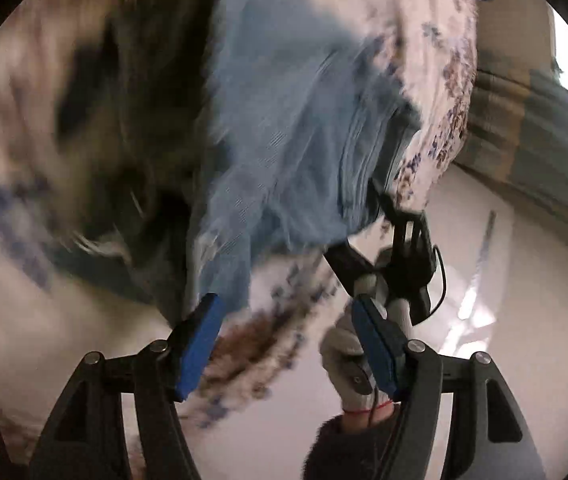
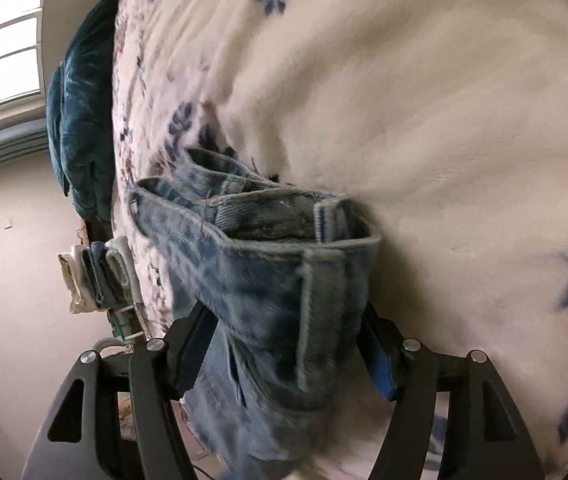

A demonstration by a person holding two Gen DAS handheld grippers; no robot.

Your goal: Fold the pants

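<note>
My floral bedspread (image 2: pixel 423 100) fills both views — the blue denim pants (image 2: pixel 276 272) hang bunched against it. My right claw (image 2: pixel 287 354) pinches their waistband; my left claw (image 1: pixel 287 344) gapes spread just below the pants, holding nothing.

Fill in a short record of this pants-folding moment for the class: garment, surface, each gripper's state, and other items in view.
garment: blue denim jeans, bunched, waistband showing
surface: white floral bedspread
right gripper: closed on the jeans, denim filling the gap between its fingers
left gripper: open, nothing between its fingers
other items: teal velvet cushion; stack of folded clothes at the bed edge
image quality: left wrist view heavily motion-blurred
</note>
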